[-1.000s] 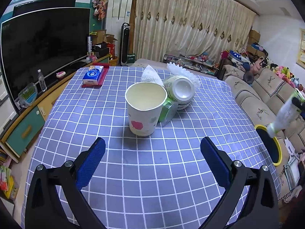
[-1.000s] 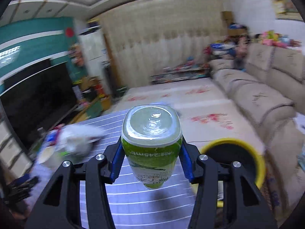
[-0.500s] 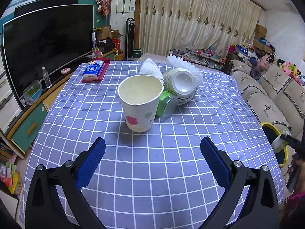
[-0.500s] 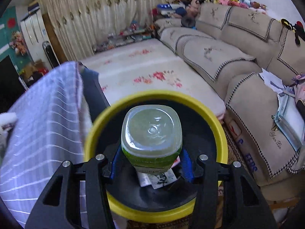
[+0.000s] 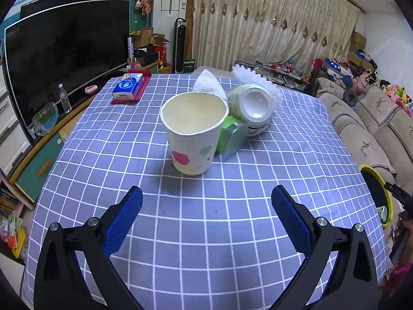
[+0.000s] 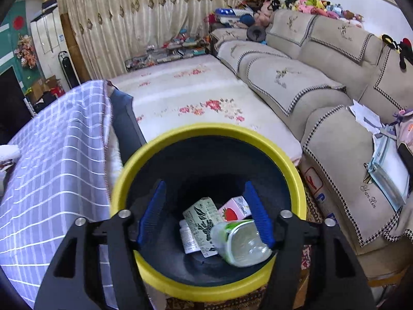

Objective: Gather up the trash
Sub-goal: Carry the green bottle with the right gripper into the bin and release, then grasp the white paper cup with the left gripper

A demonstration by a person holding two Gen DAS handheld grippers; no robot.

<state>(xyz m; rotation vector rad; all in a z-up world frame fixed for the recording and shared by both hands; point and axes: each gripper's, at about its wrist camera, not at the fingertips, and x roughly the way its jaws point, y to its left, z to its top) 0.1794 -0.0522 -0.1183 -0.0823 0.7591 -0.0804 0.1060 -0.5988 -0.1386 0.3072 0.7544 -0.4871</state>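
In the left wrist view my left gripper (image 5: 206, 219) hangs open over the checked tablecloth (image 5: 232, 232), nothing between its blue pads. Ahead of it stands a paper cup (image 5: 193, 134) with a green container (image 5: 231, 137), a tipped can (image 5: 251, 108) and white tissues (image 5: 209, 84) behind it. In the right wrist view my right gripper (image 6: 204, 214) is over the yellow-rimmed black bin (image 6: 206, 134), its jaws opening. The green-labelled bottle (image 6: 240, 242) lies tilted in the bin, low by the right pad, free of the left pad. Cartons (image 6: 204, 219) lie under it.
A tissue pack (image 5: 127, 87) on a red tray sits at the table's far left. The bin (image 5: 376, 193) stands off the table's right edge beside a beige sofa (image 6: 322, 98). A TV (image 5: 64, 56) and cabinet line the left wall. A floral mat (image 6: 193, 95) lies beyond the bin.
My right gripper carried the bottle from above the table down over the bin, then its jaws spread and the bottle dropped inside. The left gripper edged slightly closer to the cup.
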